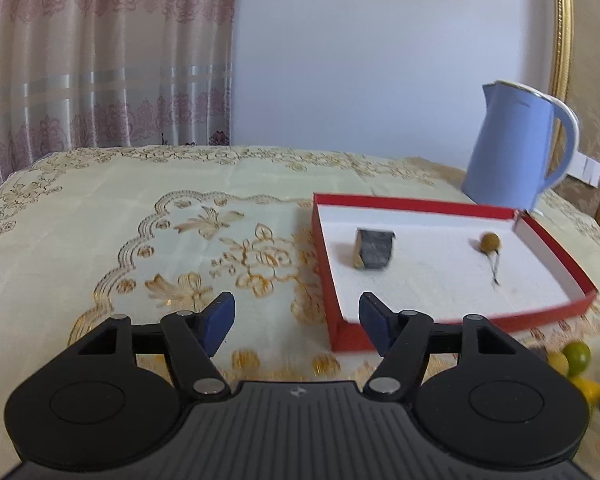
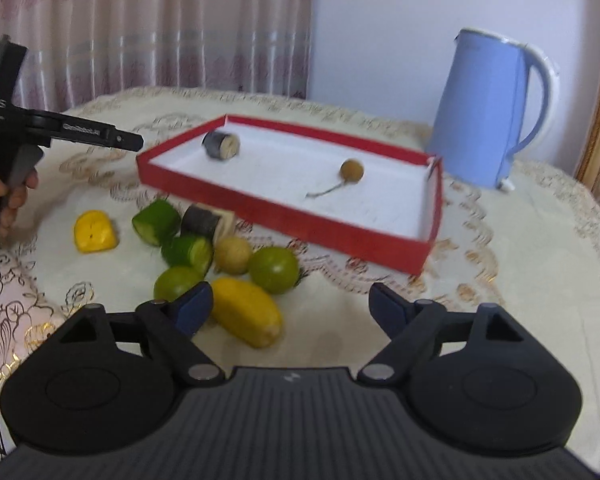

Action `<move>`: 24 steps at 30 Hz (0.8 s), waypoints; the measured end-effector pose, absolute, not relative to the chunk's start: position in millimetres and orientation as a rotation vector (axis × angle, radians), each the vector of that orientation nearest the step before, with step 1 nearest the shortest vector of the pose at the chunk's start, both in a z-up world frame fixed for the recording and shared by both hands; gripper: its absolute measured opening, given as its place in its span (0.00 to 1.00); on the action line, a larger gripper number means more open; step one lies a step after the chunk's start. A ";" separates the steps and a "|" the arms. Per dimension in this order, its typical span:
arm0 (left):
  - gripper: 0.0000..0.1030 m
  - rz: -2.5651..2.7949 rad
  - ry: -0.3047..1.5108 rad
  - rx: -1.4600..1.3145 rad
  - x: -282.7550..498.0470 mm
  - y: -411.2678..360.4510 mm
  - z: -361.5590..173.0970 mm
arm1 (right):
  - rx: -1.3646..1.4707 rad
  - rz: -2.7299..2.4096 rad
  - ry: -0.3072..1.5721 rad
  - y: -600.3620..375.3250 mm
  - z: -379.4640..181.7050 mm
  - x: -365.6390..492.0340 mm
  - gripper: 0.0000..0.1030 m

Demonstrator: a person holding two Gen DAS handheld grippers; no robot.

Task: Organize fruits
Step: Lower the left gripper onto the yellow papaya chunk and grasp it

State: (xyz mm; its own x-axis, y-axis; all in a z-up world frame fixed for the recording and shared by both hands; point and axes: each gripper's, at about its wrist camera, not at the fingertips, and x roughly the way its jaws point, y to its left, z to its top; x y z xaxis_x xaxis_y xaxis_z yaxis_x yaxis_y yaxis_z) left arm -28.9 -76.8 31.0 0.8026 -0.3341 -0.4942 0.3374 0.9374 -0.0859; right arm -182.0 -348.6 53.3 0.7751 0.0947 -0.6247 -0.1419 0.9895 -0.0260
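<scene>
Both grippers hang over the cloth-covered surface [image 2: 500, 248], and both sets of jaws are spread wide with nothing between them. The right gripper [image 2: 290, 306] sits just above the fruit pile: a yellow banana-shaped piece [image 2: 247, 311] lies right at its left jaw tip, reaching into the gap, and a green lime [image 2: 175, 283] peeks out just behind that same tip. Ahead of the jaws sits a second lime [image 2: 274, 270], touching a pale round fruit [image 2: 233, 255]. Beyond those, two green cucumber chunks [image 2: 156, 222], a dark-skinned piece [image 2: 205, 221] and, off to the left on its own, a yellow wedge [image 2: 95, 231].

Further ahead of the right jaws lies the red tray [image 2: 284, 220], white inside, already holding two things: a dark-skinned cut piece [image 2: 221, 145] near its far left corner and a small brown round fruit [image 2: 351, 170] with a thin stem, well apart from each other. Behind the tray to the right stands a blue kettle [image 2: 488, 112].

The left gripper [image 1: 297, 318] hovers with its right jaw tip over the tray's near left corner [image 1: 350, 336]; the tray stretches ahead and to the right of it. Low at the right edge of that view, a bit of green and yellow fruit [image 1: 576, 356] shows, blurred. The right wrist view catches the left gripper from the side, held in a hand [image 2: 8, 196] at far left.
</scene>
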 end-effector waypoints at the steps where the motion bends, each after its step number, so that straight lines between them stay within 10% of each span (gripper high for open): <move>1: 0.66 -0.361 0.530 0.008 -33.9 -75.8 30.8 | -0.077 0.140 0.680 -345.3 51.3 -183.2 0.79; 7: 0.74 -0.352 0.522 0.013 -52.2 -68.9 34.3 | -0.085 0.156 0.709 -344.4 47.2 -179.3 0.56; 24: 0.74 -0.391 0.560 0.064 -65.6 -79.1 29.2 | -0.090 0.197 0.727 -333.3 37.3 -173.3 0.41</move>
State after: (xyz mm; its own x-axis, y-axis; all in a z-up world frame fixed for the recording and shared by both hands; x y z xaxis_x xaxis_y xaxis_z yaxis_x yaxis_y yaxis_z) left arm -65.6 -79.1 29.2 0.7754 -0.3442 -0.5294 0.3784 0.9244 -0.0468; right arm -173.3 -333.3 37.3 0.7294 0.1469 -0.6681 -0.2096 0.9777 -0.0139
